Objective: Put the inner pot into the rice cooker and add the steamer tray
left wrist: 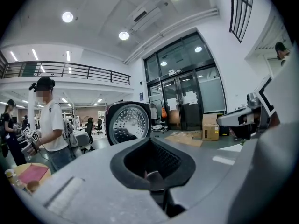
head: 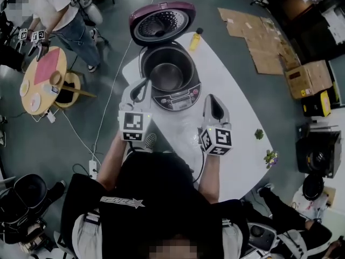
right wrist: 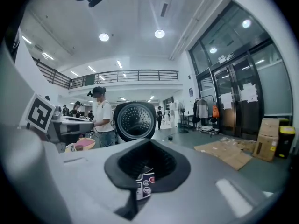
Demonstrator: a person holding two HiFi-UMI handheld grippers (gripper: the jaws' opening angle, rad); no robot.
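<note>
The rice cooker (head: 175,100) stands on the white table (head: 237,107) with its purple lid (head: 161,23) swung open at the back. The metal inner pot (head: 167,74) sits inside the cooker body. My left gripper (head: 141,88) is at the cooker's front left, jaws shut and empty. My right gripper (head: 212,100) hovers just right of the control panel, also shut on nothing. In the left gripper view the shut left gripper (left wrist: 154,174) points toward the lid (left wrist: 128,122). The right gripper view shows the right gripper (right wrist: 145,171), the lid (right wrist: 135,120) and a slice of the control panel (right wrist: 145,186). I see no steamer tray for certain.
A yellow bottle (head: 195,38) stands at the table's far end and two small plants (head: 259,134) near its right edge. A perforated grey thing (head: 151,140) lies by the left marker cube. Cardboard (head: 307,79) lies on the floor at right. A person (head: 59,4) stands by a round wooden table (head: 43,80).
</note>
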